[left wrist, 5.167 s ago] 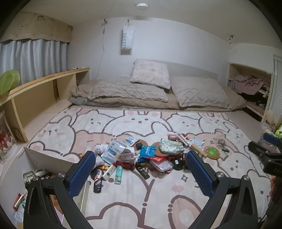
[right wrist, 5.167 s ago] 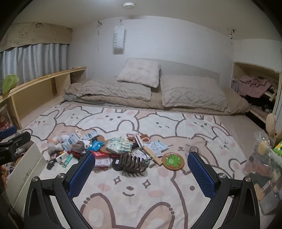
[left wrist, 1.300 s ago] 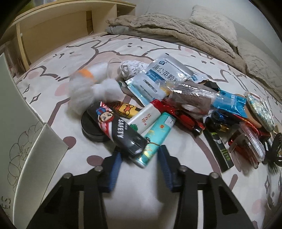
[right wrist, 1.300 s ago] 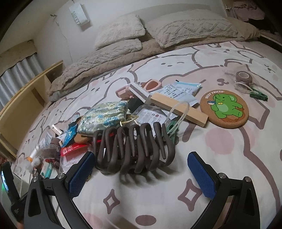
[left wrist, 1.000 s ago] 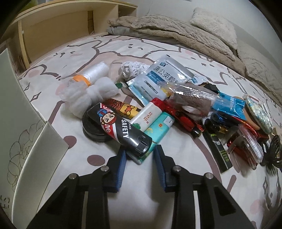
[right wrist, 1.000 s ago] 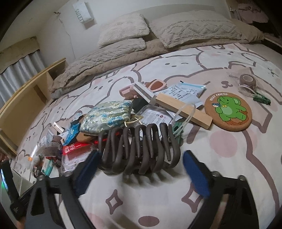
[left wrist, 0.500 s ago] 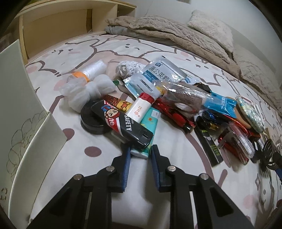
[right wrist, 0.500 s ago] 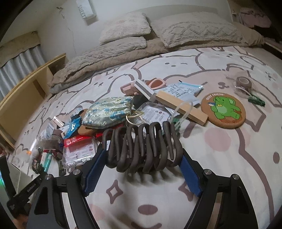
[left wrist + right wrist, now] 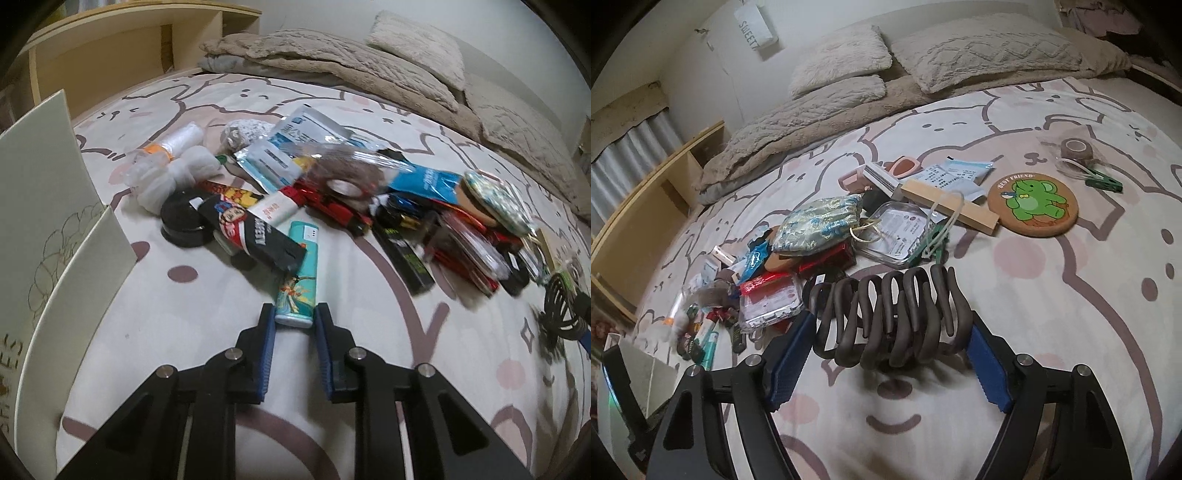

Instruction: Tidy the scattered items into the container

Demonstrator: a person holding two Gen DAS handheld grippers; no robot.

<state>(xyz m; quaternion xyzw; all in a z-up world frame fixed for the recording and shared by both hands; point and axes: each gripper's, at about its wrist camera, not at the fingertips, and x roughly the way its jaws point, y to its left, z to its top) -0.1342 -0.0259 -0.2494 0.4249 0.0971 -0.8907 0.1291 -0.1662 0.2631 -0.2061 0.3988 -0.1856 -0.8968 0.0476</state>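
Scattered items lie in a pile on the bunny-print rug (image 9: pixel 369 369). My left gripper (image 9: pixel 294 314) is shut on the near end of a teal lighter (image 9: pixel 301 273), whose far end still lies under a black tube (image 9: pixel 255 236). The white cardboard box (image 9: pixel 55 221), flaps up, stands just left of it. In the right wrist view my right gripper (image 9: pixel 890 322) is shut on a big dark brown hair claw clip (image 9: pixel 886 310), one blue pad against each end. The same box (image 9: pixel 646 369) shows at that view's lower left.
Near the lighter lie a black round tin (image 9: pixel 183 225), white wadding (image 9: pixel 173 173) and blue-white packets (image 9: pixel 295 136). Right of the clip are a wooden block (image 9: pixel 949 208), an elephant coaster (image 9: pixel 1032 206), a brocade pouch (image 9: pixel 816 225) and a tape roll (image 9: pixel 1076 149). Bedding (image 9: pixel 923 55) lies behind.
The left jaws closed on the teal lighter and drew it back out of the pile. The right jaws closed in from wide open onto the ends of the hair clip.
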